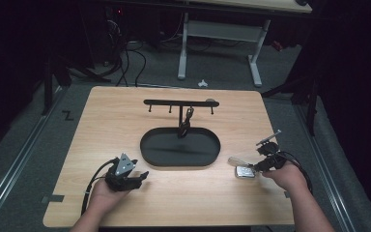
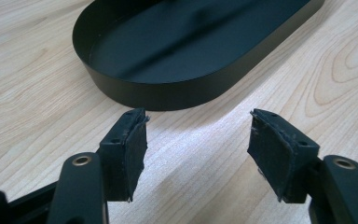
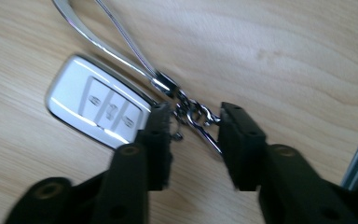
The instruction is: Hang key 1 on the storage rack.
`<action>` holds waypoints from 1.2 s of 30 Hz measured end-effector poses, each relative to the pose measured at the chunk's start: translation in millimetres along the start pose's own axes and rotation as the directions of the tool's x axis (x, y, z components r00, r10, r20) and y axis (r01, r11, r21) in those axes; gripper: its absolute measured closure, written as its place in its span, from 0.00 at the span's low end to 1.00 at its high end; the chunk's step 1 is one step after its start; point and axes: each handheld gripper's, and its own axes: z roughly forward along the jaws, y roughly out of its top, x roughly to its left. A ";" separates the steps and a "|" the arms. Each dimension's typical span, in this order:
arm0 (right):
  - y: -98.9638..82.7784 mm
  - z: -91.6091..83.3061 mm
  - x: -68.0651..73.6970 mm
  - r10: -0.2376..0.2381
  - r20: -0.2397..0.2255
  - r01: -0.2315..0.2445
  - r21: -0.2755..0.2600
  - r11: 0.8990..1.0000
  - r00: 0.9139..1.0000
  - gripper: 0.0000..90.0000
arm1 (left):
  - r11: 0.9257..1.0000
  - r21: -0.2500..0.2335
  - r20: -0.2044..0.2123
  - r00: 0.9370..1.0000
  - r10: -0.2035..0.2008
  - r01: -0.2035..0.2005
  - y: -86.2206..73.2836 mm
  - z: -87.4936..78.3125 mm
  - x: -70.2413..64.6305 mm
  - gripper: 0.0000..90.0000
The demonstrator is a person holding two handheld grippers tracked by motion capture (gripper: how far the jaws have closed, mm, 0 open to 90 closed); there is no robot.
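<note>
While left gripper [image 2: 198,154] gapes empty beside tray [image 2: 168,91] rim – right gripper [image 3: 193,140] straddles key fob [image 3: 98,109] chain, unclosed.

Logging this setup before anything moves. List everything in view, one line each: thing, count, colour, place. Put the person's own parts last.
table: one, light wood, centre of the high view.
oval tray: one, black, middle of the table.
hook rack: one, black, rising from the tray's far side; something dark hangs from it.
car key fob: one, silver-white, on the table at right, beside the right gripper.
key ring and chain: one, chrome, joined to the fob, lying between the right jaws.
second table: one, white legs, beyond.
left gripper: black, open, near the tray.
right gripper: black, open around the chain.
</note>
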 end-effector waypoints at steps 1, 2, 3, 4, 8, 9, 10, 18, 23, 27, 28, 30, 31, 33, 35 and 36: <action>-2.4 1.4 -1.4 -0.004 0.000 0.004 0.001 1.000 1.000 0.61 | 1.000 0.001 0.000 1.000 0.000 0.000 0.0 0.3 -0.1 0.41; -4.4 2.7 -3.0 -0.006 -0.009 0.006 0.002 1.000 1.000 0.58 | 1.000 0.005 0.001 1.000 0.000 0.000 0.0 0.5 -0.1 0.41; -6.0 4.2 -4.5 -0.012 -0.013 0.012 0.003 1.000 1.000 0.57 | 1.000 0.006 0.001 1.000 -0.001 0.001 -0.1 0.8 -0.1 0.41; -7.9 6.8 -7.1 -0.024 0.009 0.024 0.021 1.000 1.000 0.57 | 1.000 0.008 0.002 1.000 -0.002 0.002 -0.4 1.1 -0.2 0.41; -11.1 7.9 -12.3 -0.034 0.005 0.034 0.027 0.999 0.999 0.57 | 1.000 0.008 0.001 1.000 0.000 0.000 -0.9 1.0 -0.2 0.41; -12.0 7.2 -14.0 -0.034 0.008 0.034 0.020 0.999 0.999 0.57 | 1.000 0.010 0.000 1.000 0.000 0.000 -1.1 1.2 0.2 0.41; -12.4 6.6 -14.9 -0.031 0.011 0.031 0.018 0.999 0.999 0.56 | 1.000 0.011 0.001 1.000 -0.002 0.002 -1.2 1.6 0.6 0.41; -8.8 19.1 -19.2 -0.022 -0.067 0.022 -0.002 1.000 0.998 0.74 | 1.000 0.014 0.000 1.000 -0.008 0.008 -2.1 1.1 0.8 0.41; -9.8 17.9 -15.5 -0.036 -0.057 0.036 0.002 0.999 0.998 0.78 | 1.000 0.015 0.002 1.000 -0.005 0.005 -2.3 1.7 0.5 0.41; -11.7 16.9 -12.7 -0.012 -0.069 0.014 0.022 1.000 0.998 0.78 | 1.000 0.014 0.005 1.000 -0.002 0.002 -2.2 1.5 0.0 0.41; -12.0 16.4 -12.3 -0.005 -0.072 0.007 0.028 1.000 0.997 0.78 | 1.000 0.012 0.005 1.000 -0.005 0.005 -2.1 1.7 0.2 0.41; -12.4 16.0 -12.2 0.003 -0.077 0.000 0.031 1.000 0.997 0.78 | 1.000 0.012 0.006 1.000 -0.005 0.005 -2.0 1.9 0.2 0.41; -12.8 15.9 -12.2 0.010 -0.085 -0.008 0.030 1.000 0.996 0.78 | 1.000 0.013 0.007 1.000 -0.003 0.003 -1.8 2.0 0.2 0.41; -13.9 15.9 -13.0 0.032 -0.107 -0.030 0.024 0.999 0.994 0.79 | 1.000 0.016 0.008 1.000 0.001 -0.001 -1.5 2.2 -0.2 0.41; -15.7 15.2 -13.7 0.052 -0.124 -0.049 0.025 0.998 0.991 0.79 | 1.000 0.017 0.010 1.000 0.002 -0.002 -1.2 3.0 -0.8 0.41; -16.4 15.1 -13.6 0.045 -0.126 -0.042 0.024 0.999 0.991 0.79 | 1.000 0.017 0.010 1.000 0.002 -0.002 -1.2 3.0 -0.8 0.41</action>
